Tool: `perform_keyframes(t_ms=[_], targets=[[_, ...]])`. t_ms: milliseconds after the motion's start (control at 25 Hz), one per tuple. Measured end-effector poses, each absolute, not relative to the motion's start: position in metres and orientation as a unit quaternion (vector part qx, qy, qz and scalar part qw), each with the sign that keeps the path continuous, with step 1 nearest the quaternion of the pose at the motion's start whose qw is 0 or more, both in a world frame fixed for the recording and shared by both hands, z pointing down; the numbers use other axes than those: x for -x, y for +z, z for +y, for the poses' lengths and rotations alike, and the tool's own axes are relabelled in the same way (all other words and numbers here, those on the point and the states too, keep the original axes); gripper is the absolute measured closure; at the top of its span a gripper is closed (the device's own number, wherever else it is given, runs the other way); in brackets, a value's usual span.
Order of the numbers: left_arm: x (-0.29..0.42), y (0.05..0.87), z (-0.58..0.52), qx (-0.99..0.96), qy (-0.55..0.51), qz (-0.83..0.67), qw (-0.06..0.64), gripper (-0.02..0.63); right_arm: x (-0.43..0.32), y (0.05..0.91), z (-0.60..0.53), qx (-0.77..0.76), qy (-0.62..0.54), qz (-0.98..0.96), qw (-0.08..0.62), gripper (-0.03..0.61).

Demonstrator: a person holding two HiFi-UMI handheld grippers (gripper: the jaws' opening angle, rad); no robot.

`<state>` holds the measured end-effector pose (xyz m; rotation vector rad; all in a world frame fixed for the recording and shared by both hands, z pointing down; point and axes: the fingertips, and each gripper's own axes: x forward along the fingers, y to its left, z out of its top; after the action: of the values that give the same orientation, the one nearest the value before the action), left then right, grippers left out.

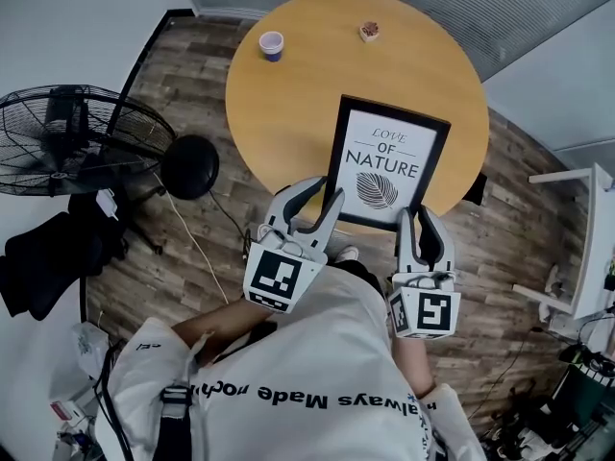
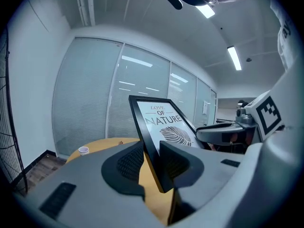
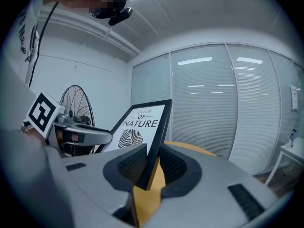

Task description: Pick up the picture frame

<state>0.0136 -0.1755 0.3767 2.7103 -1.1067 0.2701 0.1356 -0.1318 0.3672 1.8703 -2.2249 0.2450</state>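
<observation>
dark fingers [image 2: 127,164] of the left gripper [image 1: 323,198] and right gripper [image 1: 416,219] are clamped on the bottom corners of the black rectangular picture frame [image 1: 386,161], held tilted over the near edge of the round wooden counter [image 1: 288,104]. the lift looks under way; next, both grippers must rise evenly so the frame cannot twist.

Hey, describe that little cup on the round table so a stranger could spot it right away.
Start at the round wooden table. On its far side from the person, toward their left, stands the cup. It is small, round and pale-rimmed, unlike the brownish lump to its right and the black picture frame nearer the person.
</observation>
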Motion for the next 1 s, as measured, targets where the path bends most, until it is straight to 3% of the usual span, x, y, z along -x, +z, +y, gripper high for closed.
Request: perform_keyframes(t_ms=[1000], targets=[[-0.0097,0.3685,-0.1753,-0.919,0.087,-0.374,0.093,0.495,-0.1314,0.3605,-0.1318,-0.638,0.075,-0.76,0.104,0.482]])
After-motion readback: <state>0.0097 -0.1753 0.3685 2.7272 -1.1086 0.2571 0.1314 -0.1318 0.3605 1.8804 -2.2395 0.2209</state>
